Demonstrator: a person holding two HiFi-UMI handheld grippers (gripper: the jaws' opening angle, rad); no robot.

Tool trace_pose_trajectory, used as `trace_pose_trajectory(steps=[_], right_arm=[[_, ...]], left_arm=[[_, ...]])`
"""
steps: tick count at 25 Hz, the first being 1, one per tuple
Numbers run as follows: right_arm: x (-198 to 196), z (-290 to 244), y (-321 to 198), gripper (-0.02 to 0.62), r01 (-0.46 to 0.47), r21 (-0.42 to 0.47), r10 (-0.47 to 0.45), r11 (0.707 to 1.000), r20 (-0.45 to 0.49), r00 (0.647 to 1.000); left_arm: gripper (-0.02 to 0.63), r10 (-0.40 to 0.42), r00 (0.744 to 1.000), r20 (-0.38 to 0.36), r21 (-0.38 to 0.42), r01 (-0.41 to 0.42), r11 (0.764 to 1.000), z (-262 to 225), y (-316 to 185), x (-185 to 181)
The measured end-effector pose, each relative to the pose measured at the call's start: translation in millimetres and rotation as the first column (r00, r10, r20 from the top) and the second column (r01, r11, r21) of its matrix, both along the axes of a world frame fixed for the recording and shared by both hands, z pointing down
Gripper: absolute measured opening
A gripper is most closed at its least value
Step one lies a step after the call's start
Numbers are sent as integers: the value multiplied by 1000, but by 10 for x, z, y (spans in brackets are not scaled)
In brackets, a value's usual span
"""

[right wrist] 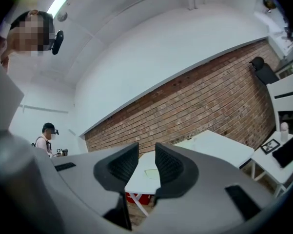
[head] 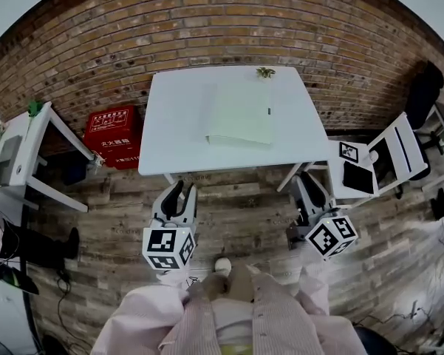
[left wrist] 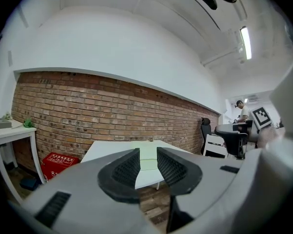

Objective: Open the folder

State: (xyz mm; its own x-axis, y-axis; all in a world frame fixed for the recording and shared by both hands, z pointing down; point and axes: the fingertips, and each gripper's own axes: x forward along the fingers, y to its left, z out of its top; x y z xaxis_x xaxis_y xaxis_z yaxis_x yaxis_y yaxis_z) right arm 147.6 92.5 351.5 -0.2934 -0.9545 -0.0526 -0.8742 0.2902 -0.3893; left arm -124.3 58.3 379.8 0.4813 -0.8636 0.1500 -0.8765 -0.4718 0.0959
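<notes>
The left gripper (head: 179, 195) and right gripper (head: 311, 194), jaws narrowly parted and empty, hang short of the white table (head: 171, 135), where the closed pale green folder (head: 241, 114) lies flat toward the far side, probably light, thin and bendy, best pinched at the cover's free edge.

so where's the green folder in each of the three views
Head view: the folder lies closed on the white table, upper centre.
Left gripper view: the folder shows in the gap between the jaws, low centre.
Right gripper view: the folder shows small between the jaws, low centre.
Shared landmark: the brick wall behind the table.
</notes>
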Motion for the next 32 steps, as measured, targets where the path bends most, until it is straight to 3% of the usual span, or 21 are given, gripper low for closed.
trace_pose_trajectory(steps=[14, 23, 32], right_arm=[[234, 248, -421, 87, -44, -81, 47, 996, 29, 998], [418, 355, -1222, 87, 6, -125, 1, 992, 55, 999], [750, 539, -2014, 87, 60, -164, -45, 985, 99, 994]], left_arm=[[94, 25, 999, -20, -78, -26, 997, 257, -468, 186], [94, -24, 998, -54, -133, 17, 991, 364, -1162, 351], [94, -43, 998, -42, -127, 38, 991, 275, -1879, 660]])
